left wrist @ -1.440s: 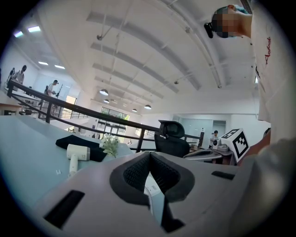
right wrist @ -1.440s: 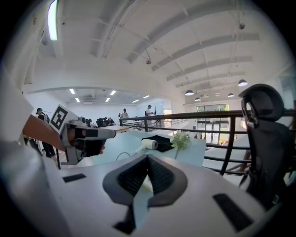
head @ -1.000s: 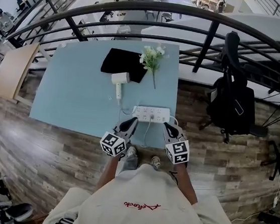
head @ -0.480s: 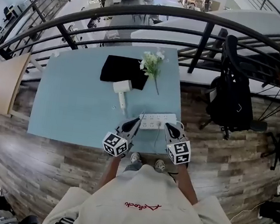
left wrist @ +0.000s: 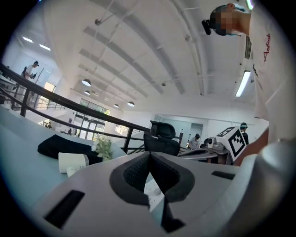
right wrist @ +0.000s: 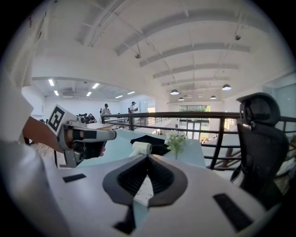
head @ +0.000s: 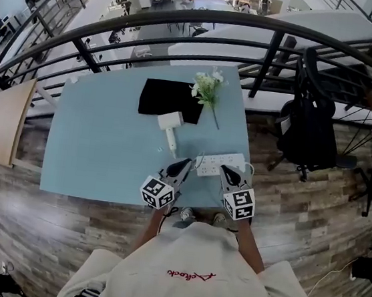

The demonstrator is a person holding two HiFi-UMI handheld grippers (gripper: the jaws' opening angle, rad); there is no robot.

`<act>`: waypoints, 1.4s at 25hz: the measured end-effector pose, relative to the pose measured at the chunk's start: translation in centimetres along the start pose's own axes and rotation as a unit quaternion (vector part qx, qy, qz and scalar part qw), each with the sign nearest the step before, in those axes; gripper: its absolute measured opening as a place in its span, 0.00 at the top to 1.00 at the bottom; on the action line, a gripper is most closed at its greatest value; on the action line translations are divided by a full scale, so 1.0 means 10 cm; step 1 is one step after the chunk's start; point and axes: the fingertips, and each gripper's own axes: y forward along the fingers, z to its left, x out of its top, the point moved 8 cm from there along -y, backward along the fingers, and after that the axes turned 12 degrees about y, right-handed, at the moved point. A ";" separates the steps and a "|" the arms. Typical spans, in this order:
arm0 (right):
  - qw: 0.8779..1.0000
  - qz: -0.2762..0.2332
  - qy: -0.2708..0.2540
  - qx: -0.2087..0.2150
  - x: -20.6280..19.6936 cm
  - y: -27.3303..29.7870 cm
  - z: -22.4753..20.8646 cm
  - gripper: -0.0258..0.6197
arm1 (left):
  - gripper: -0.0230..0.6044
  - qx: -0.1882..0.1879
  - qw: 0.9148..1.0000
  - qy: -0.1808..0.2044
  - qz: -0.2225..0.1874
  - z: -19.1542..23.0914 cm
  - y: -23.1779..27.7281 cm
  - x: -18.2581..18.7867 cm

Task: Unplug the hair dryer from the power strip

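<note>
A white power strip (head: 221,164) lies near the front edge of the light blue table (head: 98,154). Behind it to the left lies the white hair dryer (head: 171,124), handle toward the strip; its cord is too thin to follow. My left gripper (head: 186,160) is shut and empty, its tips just left of the strip. My right gripper (head: 224,169) is shut too, tips at the strip's near edge. The left gripper view shows its closed jaws (left wrist: 149,155) above the strip (left wrist: 152,187), with the dryer (left wrist: 74,163) at left. In the right gripper view the strip (right wrist: 144,190) shows beneath the closed jaws (right wrist: 148,157).
A black cloth (head: 172,100) and a sprig of white flowers (head: 208,87) lie at the table's far side. A black railing (head: 271,54) runs behind it. A black office chair (head: 306,126) stands to the right, a wooden board (head: 1,122) to the left.
Both grippers have moved forward from the table's front edge to the power strip, staying shut. The head view has shifted with them.
</note>
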 end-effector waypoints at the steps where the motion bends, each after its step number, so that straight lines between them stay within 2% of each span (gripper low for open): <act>1: 1.000 0.001 0.002 -0.004 -0.03 0.00 0.04 0.93 | 0.95 -0.006 1.000 0.000 0.002 0.00 -0.02 -0.02; 6: 1.000 0.009 0.008 -0.017 -0.17 0.00 0.14 0.93 | 0.95 -0.022 1.000 -0.007 0.013 0.06 -0.05 -0.16; 12: 1.000 0.008 0.011 -0.020 -0.17 0.01 0.06 0.93 | 0.95 -0.020 1.000 -0.012 0.017 0.07 0.00 -0.22; 25: 1.000 0.013 -0.004 0.025 0.01 0.11 -0.40 0.93 | 0.95 0.037 0.998 -0.016 0.046 -0.04 0.27 -0.36; 35: 0.999 0.021 0.000 0.039 0.02 0.13 -0.71 0.93 | 0.95 0.057 0.997 -0.009 0.058 -0.11 0.50 -0.33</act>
